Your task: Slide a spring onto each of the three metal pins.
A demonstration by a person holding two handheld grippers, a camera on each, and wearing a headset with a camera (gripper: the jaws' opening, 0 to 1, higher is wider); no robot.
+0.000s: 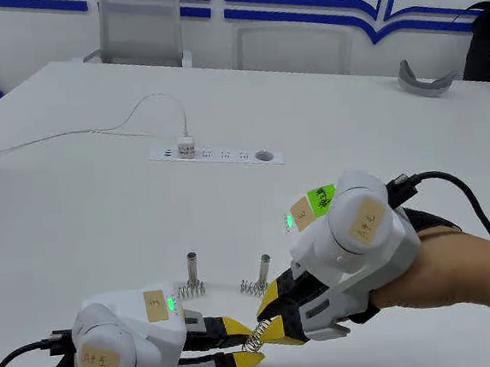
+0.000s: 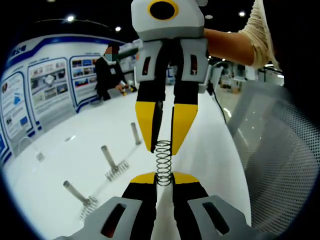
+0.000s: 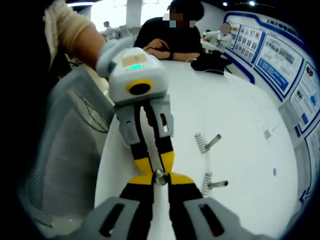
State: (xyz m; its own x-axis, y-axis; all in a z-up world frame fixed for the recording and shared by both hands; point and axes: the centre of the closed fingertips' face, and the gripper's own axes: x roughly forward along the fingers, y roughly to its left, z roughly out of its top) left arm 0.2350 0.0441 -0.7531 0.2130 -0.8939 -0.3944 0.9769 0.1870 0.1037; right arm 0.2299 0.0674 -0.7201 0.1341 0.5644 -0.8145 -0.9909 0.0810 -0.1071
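Note:
A small metal spring point(image 1: 255, 337) point(image 2: 163, 162) hangs just above the white table point(image 1: 76, 215), stretched between both grippers. My left gripper point(image 1: 255, 346) point(image 2: 162, 179) is shut on its near end. My right gripper point(image 1: 262, 324) point(image 2: 163, 145) point(image 3: 160, 177) is shut on its far end, seen end-on as the spring point(image 3: 160, 176). Beyond stand two upright metal pins point(image 1: 192, 268) point(image 1: 264, 268), each with a spring point(image 1: 190, 290) point(image 1: 252, 287) lying at its foot. A third, bare pin point(image 2: 136, 133) stands farther along the row.
A white power strip point(image 1: 217, 154) with a plug and a cable lies across the middle of the table. A grey curved object point(image 1: 427, 82) rests at the far right. A mesh chair point(image 2: 280, 150) stands at the table's near edge, and a person point(image 3: 182, 35) sits at the far end.

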